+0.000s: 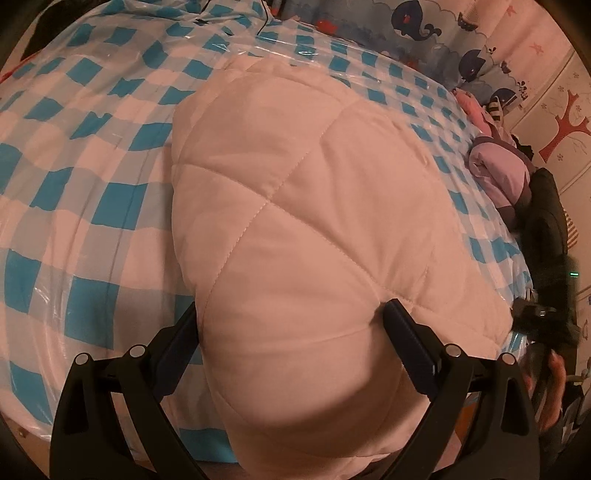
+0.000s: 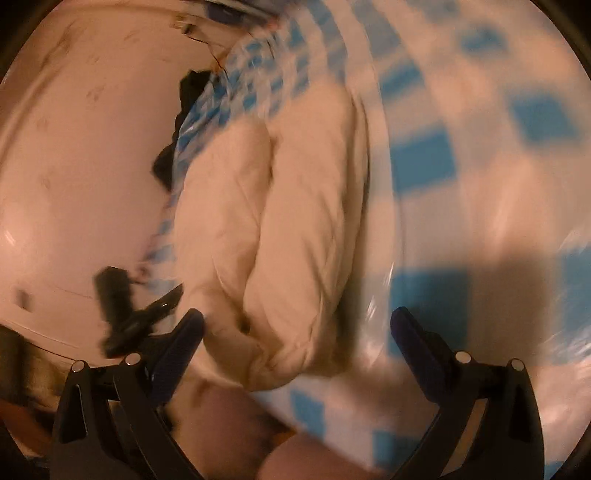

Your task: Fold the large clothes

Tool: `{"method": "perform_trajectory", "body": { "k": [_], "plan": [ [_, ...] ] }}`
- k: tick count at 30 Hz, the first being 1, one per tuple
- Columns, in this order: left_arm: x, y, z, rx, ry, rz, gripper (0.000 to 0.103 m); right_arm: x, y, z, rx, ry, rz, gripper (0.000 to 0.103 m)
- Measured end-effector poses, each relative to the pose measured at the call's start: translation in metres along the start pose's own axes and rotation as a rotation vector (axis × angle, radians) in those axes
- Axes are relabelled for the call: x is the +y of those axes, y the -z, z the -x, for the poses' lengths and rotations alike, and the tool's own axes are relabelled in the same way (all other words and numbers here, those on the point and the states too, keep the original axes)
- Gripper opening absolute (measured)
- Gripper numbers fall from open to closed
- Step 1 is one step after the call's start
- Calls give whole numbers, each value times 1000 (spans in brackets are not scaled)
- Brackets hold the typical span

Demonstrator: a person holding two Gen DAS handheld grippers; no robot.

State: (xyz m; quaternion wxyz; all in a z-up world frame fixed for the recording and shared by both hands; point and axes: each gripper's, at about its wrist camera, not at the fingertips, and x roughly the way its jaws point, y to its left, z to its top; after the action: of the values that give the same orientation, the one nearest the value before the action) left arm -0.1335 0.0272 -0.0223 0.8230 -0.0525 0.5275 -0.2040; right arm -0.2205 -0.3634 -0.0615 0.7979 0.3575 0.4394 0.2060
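Observation:
A large white quilted garment (image 1: 295,229) lies folded on a blue-and-white checked plastic table cover (image 1: 74,155). My left gripper (image 1: 291,317) is open, its two fingers spread on either side of the garment's near bulge, pressed close against it. In the right wrist view the same garment (image 2: 280,229) is a thick folded bundle, blurred by motion. My right gripper (image 2: 295,325) is open and holds nothing, its fingers just above the bundle's near end and the checked cover (image 2: 480,155). The other gripper (image 2: 122,306) shows at the left.
A pile of pink and purple clothes (image 1: 498,166) lies at the cover's far right edge. A dark item (image 1: 546,221) sits beside it. A whale-patterned curtain (image 1: 424,33) hangs behind. A pale floor (image 2: 81,155) lies left of the table.

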Motion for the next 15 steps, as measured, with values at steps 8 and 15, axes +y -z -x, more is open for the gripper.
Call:
{"method": "perform_trajectory", "body": {
  "k": [8,15],
  "plan": [
    [-13,9,9,-18,-22,-68,94,16,27,-45,111,466,275,97],
    [-21,13,29,-90,-105,-105,94,73,16,15,-145,424,335,97]
  ]
}}
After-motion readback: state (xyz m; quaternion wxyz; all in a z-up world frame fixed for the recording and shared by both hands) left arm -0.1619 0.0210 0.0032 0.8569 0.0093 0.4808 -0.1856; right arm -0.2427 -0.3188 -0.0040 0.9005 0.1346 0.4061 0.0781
